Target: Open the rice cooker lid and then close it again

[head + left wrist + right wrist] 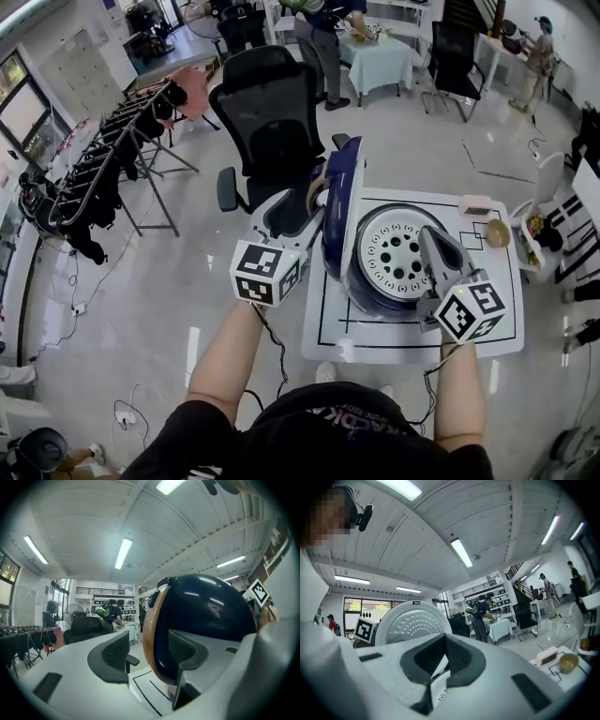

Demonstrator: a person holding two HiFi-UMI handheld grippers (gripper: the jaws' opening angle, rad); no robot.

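Table (412,349) bears upright rice cooker lid (398,248); left hand-held gripper (150,658) open, right (438,665) closed.

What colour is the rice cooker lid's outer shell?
The lid is dark navy blue, clearest in left gripper view.

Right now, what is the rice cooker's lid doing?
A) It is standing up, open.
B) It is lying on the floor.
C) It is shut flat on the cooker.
A: the rice cooker lid stands upright on the table, and you can see its round white inner plate with the little holes facing out.
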